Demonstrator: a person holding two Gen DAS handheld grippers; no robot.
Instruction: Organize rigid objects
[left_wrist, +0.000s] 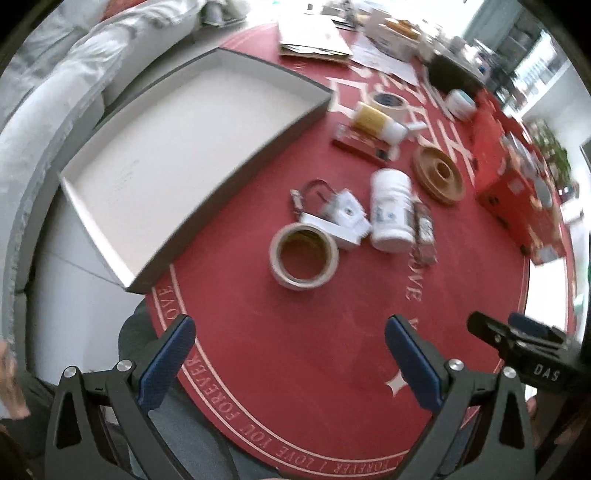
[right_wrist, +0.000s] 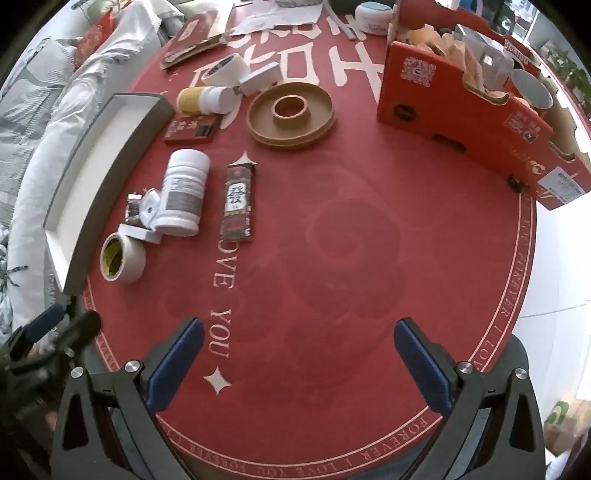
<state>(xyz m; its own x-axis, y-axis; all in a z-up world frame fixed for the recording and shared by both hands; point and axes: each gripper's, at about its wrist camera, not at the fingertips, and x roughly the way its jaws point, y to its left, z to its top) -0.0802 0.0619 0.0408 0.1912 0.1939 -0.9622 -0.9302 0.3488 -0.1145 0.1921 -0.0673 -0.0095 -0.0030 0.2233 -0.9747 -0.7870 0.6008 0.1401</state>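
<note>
An empty white tray with grey walls (left_wrist: 155, 155) lies at the left of the round red table (left_wrist: 295, 350); it also shows in the right wrist view (right_wrist: 110, 147). Beside it lie a tape roll (left_wrist: 303, 256) (right_wrist: 122, 258), a white bottle (left_wrist: 391, 210) (right_wrist: 183, 192), a small white box with a cable (left_wrist: 343, 218), a dark flat pack (right_wrist: 238, 201), a yellow bottle (right_wrist: 207, 99), a red flat box (right_wrist: 192, 129) and a wooden ring dish (right_wrist: 291, 114). My left gripper (left_wrist: 290, 325) and right gripper (right_wrist: 299, 328) are open and empty above the table's near edge.
A tall red cardboard organiser (right_wrist: 461, 96) with cups stands at the back right. Papers and boxes (left_wrist: 314, 37) and a second tape roll (right_wrist: 225, 68) lie at the far side. A grey-white sofa (left_wrist: 55, 92) borders the table on the left.
</note>
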